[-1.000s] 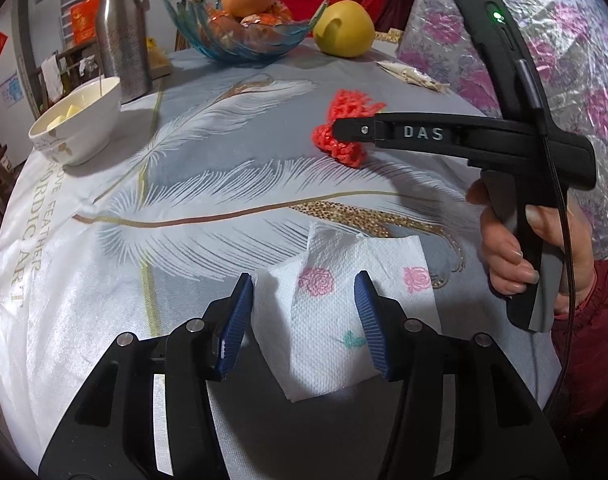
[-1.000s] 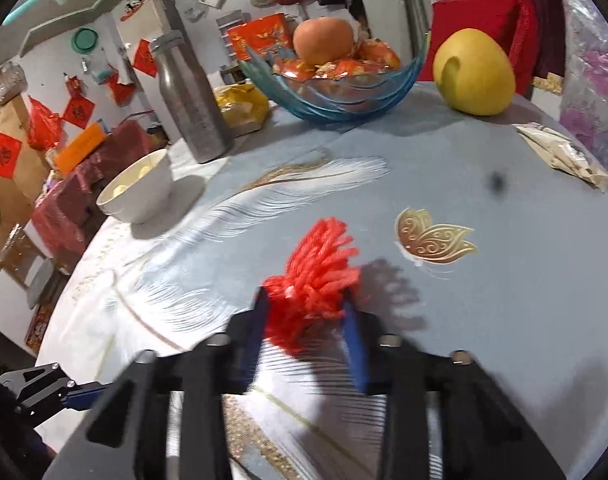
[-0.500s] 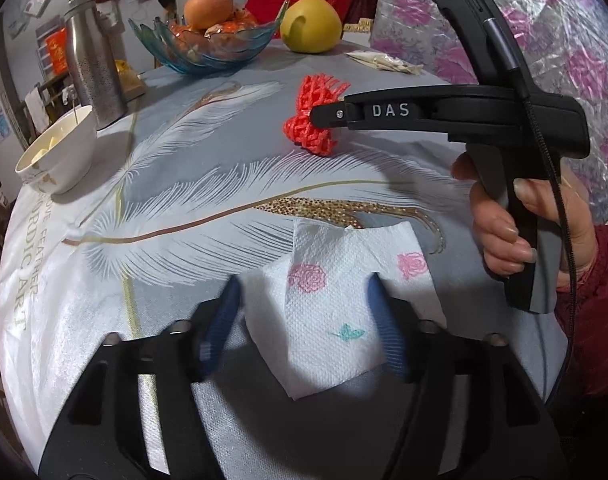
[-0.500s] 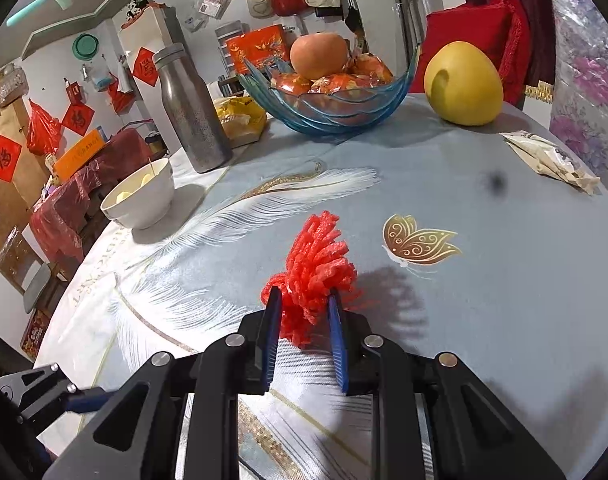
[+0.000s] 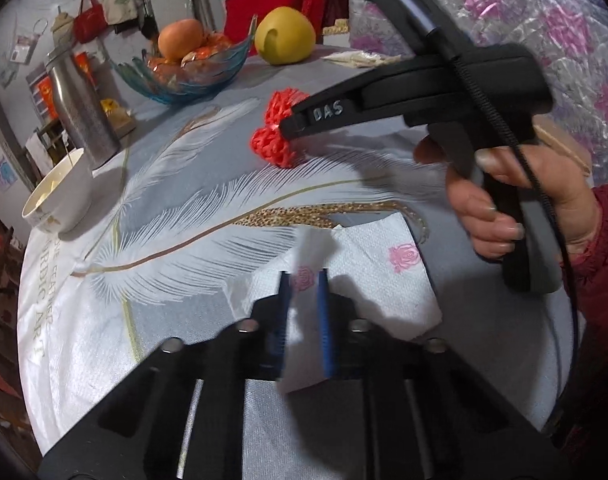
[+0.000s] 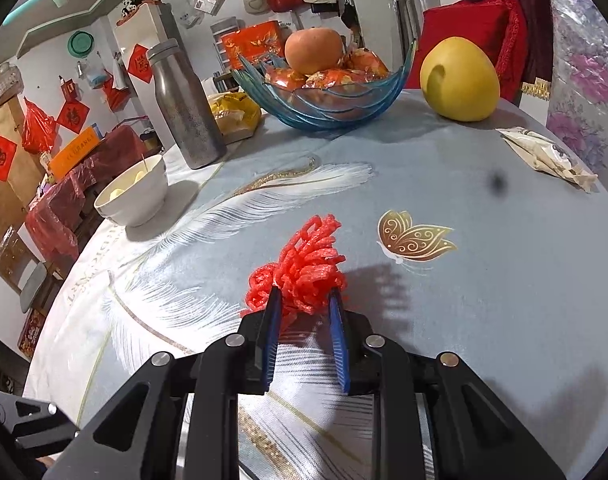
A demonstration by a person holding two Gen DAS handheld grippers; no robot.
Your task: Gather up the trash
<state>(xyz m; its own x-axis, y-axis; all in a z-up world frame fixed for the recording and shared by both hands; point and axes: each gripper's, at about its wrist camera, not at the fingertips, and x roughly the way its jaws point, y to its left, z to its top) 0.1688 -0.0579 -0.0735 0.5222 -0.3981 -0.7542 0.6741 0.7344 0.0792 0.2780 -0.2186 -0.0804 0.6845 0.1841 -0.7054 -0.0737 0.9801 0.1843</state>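
Note:
A white paper napkin [image 5: 368,276] with pink roses lies near the front of the round table. My left gripper [image 5: 303,280] is shut on its near part, and the paper bunches up between the blue pads. A red foam fruit net [image 6: 304,268] sits at mid table; it also shows in the left wrist view [image 5: 274,136]. My right gripper [image 6: 303,300] is shut on the net's near end. In the left wrist view the right gripper [image 5: 292,126] reaches in from the right, held by a hand.
A white bowl [image 6: 134,192], a steel bottle [image 6: 186,108], a blue glass fruit bowl [image 6: 328,96] and a yellow pomelo [image 6: 458,80] stand along the far side. A crumpled pale wrapper [image 6: 544,156] lies at the far right. The tablecloth [image 6: 484,320] hangs over the round edge.
My left gripper has closed from wide open onto the napkin, pinching it up. My right gripper has closed on the red net and holds it; both views have shifted slightly.

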